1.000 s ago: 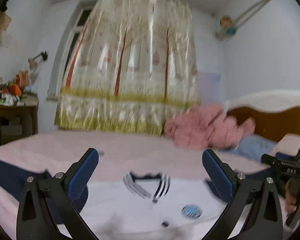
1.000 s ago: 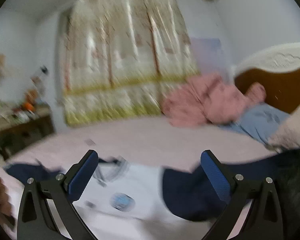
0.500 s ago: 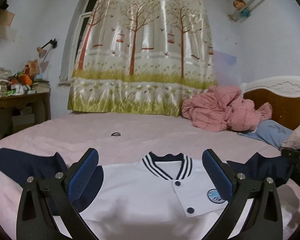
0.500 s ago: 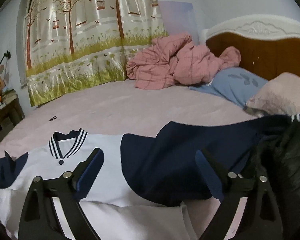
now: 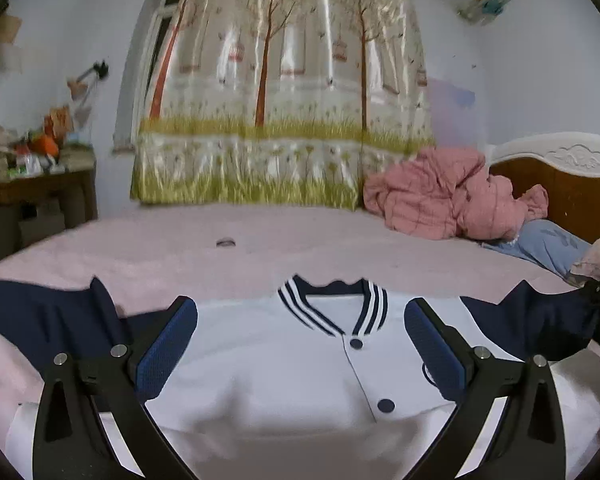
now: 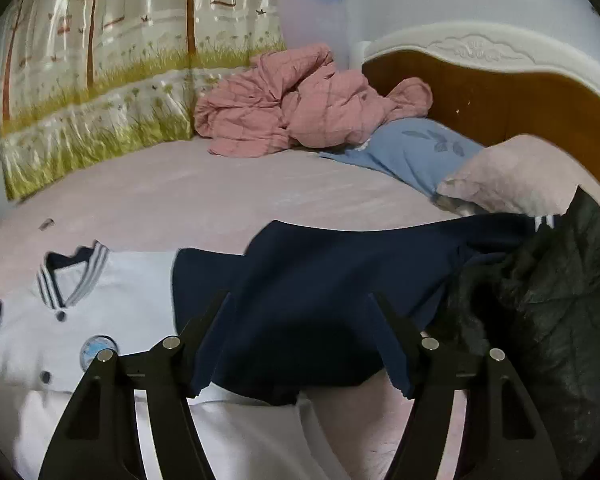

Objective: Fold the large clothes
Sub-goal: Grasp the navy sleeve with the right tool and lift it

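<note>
Folding not yet begun: jacket (image 5: 284,364) laid flat, front up, on bed (image 5: 260,248), lower centre of frame. Left tongs (image 5: 300,344) held apart over white chest. Right tongs (image 6: 300,344) just been closing, navy sleeve (image 6: 340,280) between, not yet pinched. Next: sleeve to be gripped and folded inward.

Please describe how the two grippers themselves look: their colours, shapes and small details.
Both look alike. The left gripper has two black angular fingers with triangular cut-outs, round silver bolts, and textured blue pads on their inner faces. The right gripper has the same black frame, silver bolts and blue pads. No cables or markings show.
</note>
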